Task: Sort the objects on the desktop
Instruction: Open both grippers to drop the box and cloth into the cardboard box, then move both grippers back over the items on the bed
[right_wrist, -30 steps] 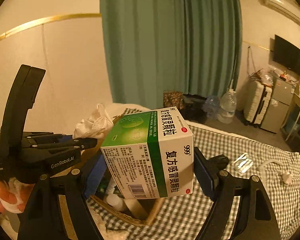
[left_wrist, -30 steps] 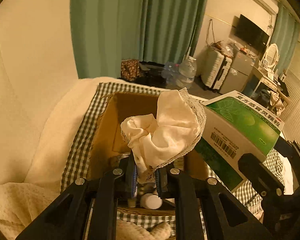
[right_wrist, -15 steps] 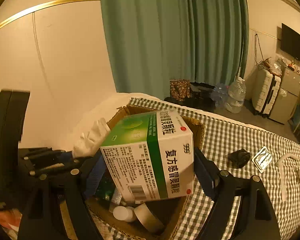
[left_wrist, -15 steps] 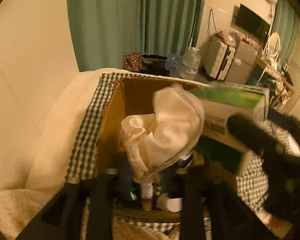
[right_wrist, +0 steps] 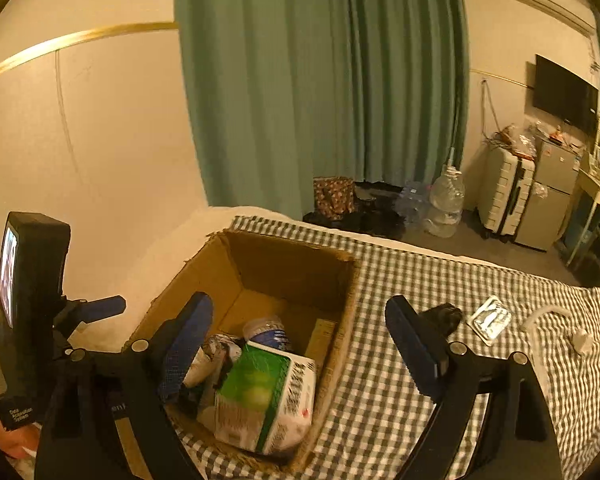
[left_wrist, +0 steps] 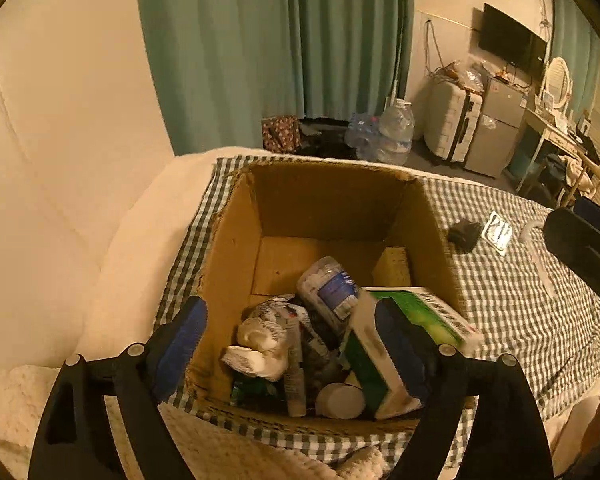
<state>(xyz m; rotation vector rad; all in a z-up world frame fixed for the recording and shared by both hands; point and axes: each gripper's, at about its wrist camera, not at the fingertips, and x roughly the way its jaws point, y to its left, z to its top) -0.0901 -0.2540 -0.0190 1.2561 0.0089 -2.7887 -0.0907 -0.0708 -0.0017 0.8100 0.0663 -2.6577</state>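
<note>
Both the left gripper (left_wrist: 288, 336) and right gripper (right_wrist: 300, 340) gape wide, empty, above the brown corrugated cardboard box (left_wrist: 236, 248). Inside lie the green-and-white medicine carton (right_wrist: 268, 396), its print blurred, a crumpled white cloth (left_wrist: 260, 344) and a blue-labelled plastic jar (left_wrist: 332, 288).

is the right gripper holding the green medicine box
No: the right gripper stands open with nothing between its fingers, and the green medicine box lies tilted inside the cardboard box.
</note>
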